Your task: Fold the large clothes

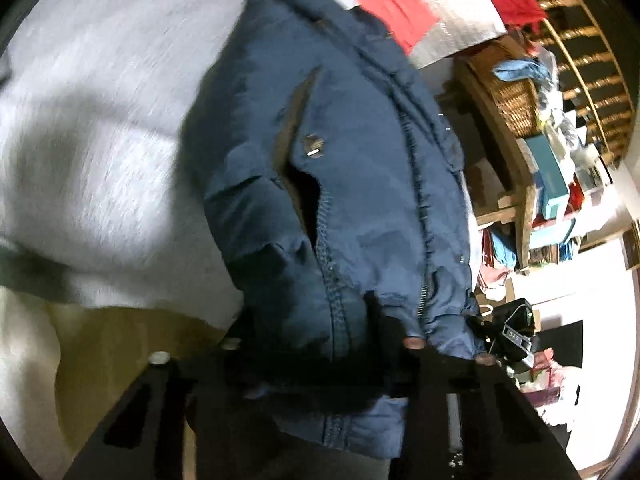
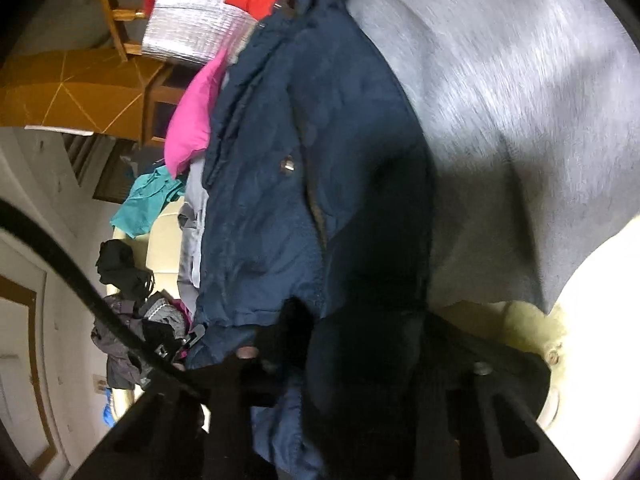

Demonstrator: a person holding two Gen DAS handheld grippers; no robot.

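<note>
A dark blue padded jacket [image 1: 340, 168] with a zip, a snap button and a chest pocket hangs in the left wrist view over a grey sheet [image 1: 100, 120]. My left gripper [image 1: 320, 384] is shut on the jacket's lower hem. The same jacket [image 2: 288, 184] fills the middle of the right wrist view. My right gripper [image 2: 332, 380] is shut on its hem too. A gloved hand's fingertips show at the hem in both views. The fingertips of both grippers are hidden in the fabric.
Red cloth [image 1: 392, 4] and a silver mat [image 1: 460, 20] lie beyond the jacket. A wooden shelf with a wicker basket [image 1: 508, 96] and boxes stands right. In the right wrist view, pink [image 2: 196, 116], teal [image 2: 148, 200] and dark clothes [image 2: 132, 320] pile at left near a wooden chair [image 2: 120, 24].
</note>
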